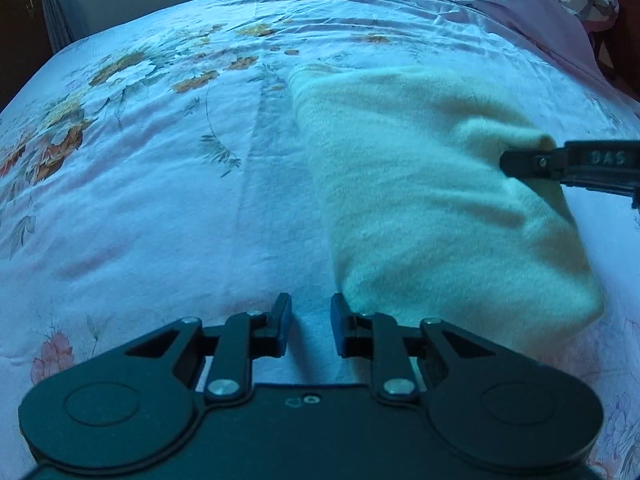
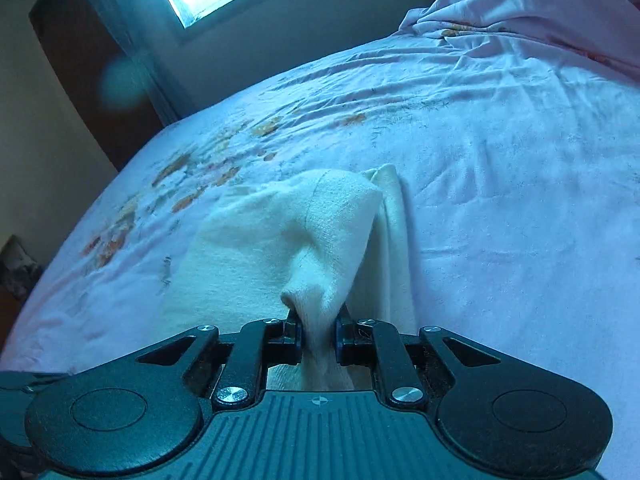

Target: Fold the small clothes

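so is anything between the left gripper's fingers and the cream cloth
Nothing: in the left wrist view the left gripper holds nothing, only bare floral sheet showing between its fingers, with the cream cloth beginning right beside one finger.

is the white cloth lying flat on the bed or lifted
Partly lifted. The right gripper pinches a bunch of the white cloth, raising it into a peak, while the rest lies on the bedsheet.

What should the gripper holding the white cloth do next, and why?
Probably carry the pinched edge across toward the far side and lay it down. The right gripper is shut on a bunched edge of the cloth, lifted off the bed, while the rest lies flat. The left gripper holds nothing.
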A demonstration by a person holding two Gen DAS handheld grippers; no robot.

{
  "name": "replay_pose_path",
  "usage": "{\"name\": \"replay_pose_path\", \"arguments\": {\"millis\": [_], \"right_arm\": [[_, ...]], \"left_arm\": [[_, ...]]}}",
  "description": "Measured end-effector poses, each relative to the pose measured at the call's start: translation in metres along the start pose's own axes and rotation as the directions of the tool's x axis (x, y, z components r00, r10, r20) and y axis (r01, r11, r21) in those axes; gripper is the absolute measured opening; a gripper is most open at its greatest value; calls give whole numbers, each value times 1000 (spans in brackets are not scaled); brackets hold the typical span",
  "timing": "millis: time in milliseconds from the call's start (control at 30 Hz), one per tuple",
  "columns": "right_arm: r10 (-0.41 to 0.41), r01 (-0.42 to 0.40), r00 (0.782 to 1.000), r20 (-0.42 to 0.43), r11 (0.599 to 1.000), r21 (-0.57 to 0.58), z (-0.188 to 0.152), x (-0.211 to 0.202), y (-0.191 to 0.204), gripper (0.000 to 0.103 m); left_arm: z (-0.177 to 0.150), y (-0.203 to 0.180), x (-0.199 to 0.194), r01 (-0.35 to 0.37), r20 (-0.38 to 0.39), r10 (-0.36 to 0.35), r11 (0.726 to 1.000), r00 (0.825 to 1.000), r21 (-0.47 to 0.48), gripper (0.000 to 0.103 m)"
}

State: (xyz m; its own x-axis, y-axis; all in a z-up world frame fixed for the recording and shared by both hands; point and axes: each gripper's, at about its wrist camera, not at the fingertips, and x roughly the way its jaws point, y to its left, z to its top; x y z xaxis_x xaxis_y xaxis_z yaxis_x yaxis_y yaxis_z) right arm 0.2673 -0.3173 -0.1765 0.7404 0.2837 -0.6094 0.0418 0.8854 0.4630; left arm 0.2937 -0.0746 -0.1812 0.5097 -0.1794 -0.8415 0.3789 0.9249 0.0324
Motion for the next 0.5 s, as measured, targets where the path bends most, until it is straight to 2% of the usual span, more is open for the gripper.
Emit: {"name": "replay_pose_path", "arguments": {"millis": [67, 133, 333, 433, 500], "right_arm": [[19, -19, 1000, 2, 1000, 19, -3, -14, -1, 24], [34, -32, 999, -23, 998, 47, -12, -27, -3, 28], [57, -48, 994, -90, 994, 97, -48, -53, -1, 28], [37, -28, 992, -119, 997, 78, -60, -54, 3, 28], [45, -32, 992, -119, 993, 110, -62, -52, 1, 28]], "left_arm": [[-4, 3, -6, 3, 6, -3, 1000, 1000, -7, 19], [-5, 1, -11, 11, 13, -11, 1000, 1000, 2, 19], [-7, -8, -15, -2, 23, 2, 1000, 1000, -8, 19], [-7, -10, -14, -7, 20, 7, 1000, 1000, -1, 19], [-7, -10, -13, -13, 17, 13, 1000, 1000, 1, 19]]}}
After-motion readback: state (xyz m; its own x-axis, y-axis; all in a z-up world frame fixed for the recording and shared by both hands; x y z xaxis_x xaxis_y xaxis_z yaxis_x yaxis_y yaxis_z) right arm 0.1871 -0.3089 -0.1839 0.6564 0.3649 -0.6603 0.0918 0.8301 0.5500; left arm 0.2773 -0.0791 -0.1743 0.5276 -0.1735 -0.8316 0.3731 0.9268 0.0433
